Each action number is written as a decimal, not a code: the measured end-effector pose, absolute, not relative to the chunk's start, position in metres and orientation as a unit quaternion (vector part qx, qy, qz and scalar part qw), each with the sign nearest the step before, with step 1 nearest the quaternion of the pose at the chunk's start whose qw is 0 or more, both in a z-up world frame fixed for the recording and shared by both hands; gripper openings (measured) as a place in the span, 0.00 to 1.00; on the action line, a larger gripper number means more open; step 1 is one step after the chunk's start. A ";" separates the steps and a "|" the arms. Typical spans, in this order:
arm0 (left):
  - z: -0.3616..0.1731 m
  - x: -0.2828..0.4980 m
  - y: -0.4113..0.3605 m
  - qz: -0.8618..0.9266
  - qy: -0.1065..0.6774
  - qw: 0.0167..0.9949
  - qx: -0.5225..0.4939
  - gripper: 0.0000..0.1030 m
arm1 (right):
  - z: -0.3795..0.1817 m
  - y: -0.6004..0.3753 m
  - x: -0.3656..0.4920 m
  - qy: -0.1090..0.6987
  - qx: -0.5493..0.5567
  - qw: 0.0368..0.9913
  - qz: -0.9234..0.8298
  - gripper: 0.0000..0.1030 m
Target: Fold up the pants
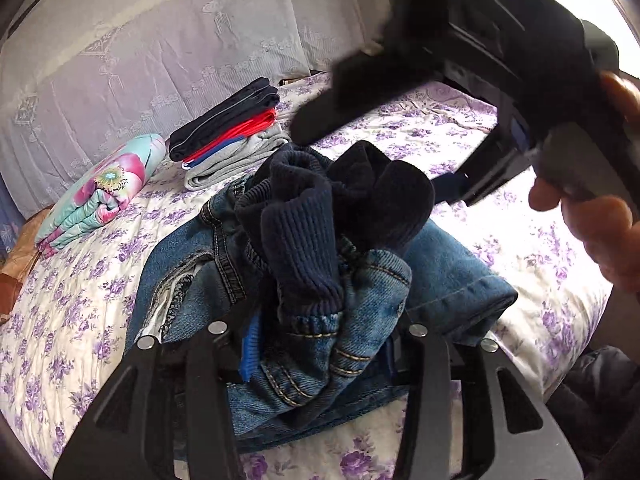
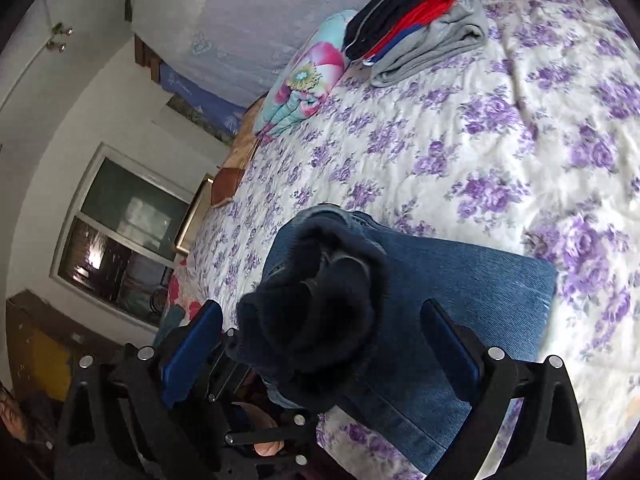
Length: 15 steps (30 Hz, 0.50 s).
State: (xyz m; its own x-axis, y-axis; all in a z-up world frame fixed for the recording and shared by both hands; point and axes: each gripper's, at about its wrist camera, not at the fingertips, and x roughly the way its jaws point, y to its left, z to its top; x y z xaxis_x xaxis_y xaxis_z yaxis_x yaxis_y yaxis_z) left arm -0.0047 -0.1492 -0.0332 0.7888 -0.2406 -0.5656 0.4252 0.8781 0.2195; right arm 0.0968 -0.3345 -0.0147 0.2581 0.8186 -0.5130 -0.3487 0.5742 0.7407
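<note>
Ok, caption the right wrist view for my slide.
Open right gripper straddles folded jeans on floral bedspread.

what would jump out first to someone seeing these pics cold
The bunched blue jeans with a dark knit lining spilling out sit front and centre on the purple-flowered bedspread, with the left hand-held gripper closed on the denim. The right hand-held gripper stands wide open on either side of the same bundle. Farther back on the bed lies a neat stack of folded clothes in navy, red and grey, beside a folded floral quilt.
</note>
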 end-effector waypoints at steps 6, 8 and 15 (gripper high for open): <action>-0.039 -0.005 -0.154 -0.189 0.275 0.925 0.184 0.47 | -0.008 -0.299 0.097 0.501 0.147 0.776 0.355 0.45; -0.020 -0.013 -0.157 -0.211 0.250 0.928 0.175 0.53 | 0.014 -0.318 0.087 0.473 0.157 0.786 0.365 0.43; 0.007 -0.032 -0.180 -0.355 0.248 0.889 0.146 0.95 | 0.007 -0.404 0.086 0.474 0.217 0.805 0.284 0.42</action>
